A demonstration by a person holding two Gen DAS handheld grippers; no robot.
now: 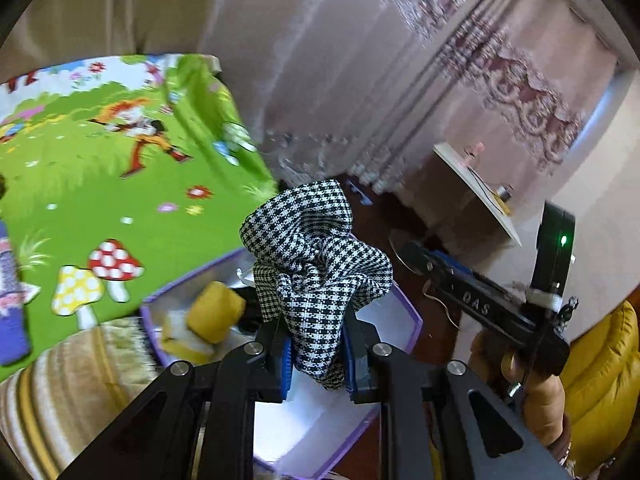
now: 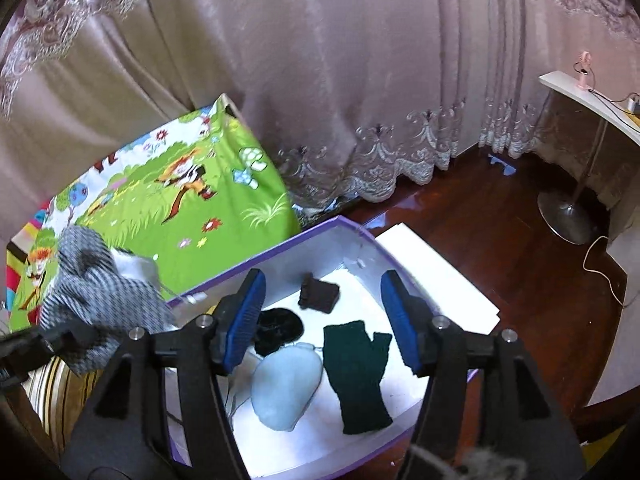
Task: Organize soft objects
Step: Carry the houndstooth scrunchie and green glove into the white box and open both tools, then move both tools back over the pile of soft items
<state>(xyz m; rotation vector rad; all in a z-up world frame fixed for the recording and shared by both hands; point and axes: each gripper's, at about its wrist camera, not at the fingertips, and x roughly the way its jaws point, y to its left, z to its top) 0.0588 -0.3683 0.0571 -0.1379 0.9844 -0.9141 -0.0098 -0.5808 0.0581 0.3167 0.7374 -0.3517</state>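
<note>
L gripper jaws clamp houndstooth cloth (over purple-rimmed box).

I see dark wood floor w/ purple-edged white box on it, white lid flat beside, lamp base further off, green cartoon mat at box's left.

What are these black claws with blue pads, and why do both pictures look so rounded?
They are hand-held grippers, one in each of a person's hands, each carrying a wide-angle camera that bends the view. The left one's picture shows the left gripper shut on a houndstooth cloth. The right one's picture shows the right gripper open and empty above a purple-edged box. Inside lie a dark green fingerless glove, a pale blue pouch, a black item and a dark brown item.
</note>
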